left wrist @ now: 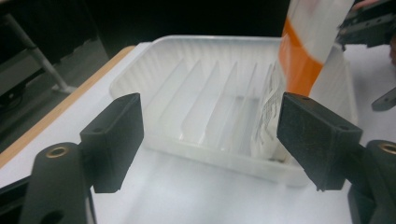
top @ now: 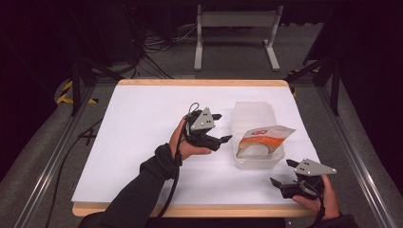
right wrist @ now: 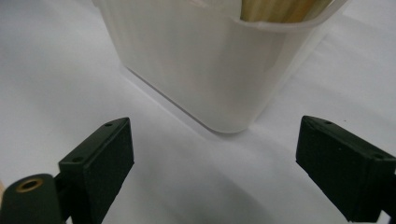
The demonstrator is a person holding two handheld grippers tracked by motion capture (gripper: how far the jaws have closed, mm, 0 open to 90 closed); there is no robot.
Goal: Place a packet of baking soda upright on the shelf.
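Note:
A translucent ribbed plastic container (top: 253, 114) stands right of centre on the white table. An orange-and-white packet (top: 263, 138) leans in its near end, sticking up over the rim. My left gripper (top: 223, 127) hovers just left of the container, open and empty, pointing at its side. In the left gripper view the container (left wrist: 219, 102) lies straight ahead of the gripper (left wrist: 210, 135), with the packet (left wrist: 303, 46) at the right. My right gripper (top: 281, 172) is open near the container's front right corner. In the right gripper view that corner (right wrist: 201, 65) sits just beyond the gripper (right wrist: 212, 168).
The white tabletop (top: 142, 142) has a wooden edge (top: 199, 82). Metal rails (top: 52, 156) run along both sides. A grey stand (top: 235, 33) and cables (top: 152, 47) are on the floor behind the table. The other gripper (left wrist: 369, 23) shows beyond the packet.

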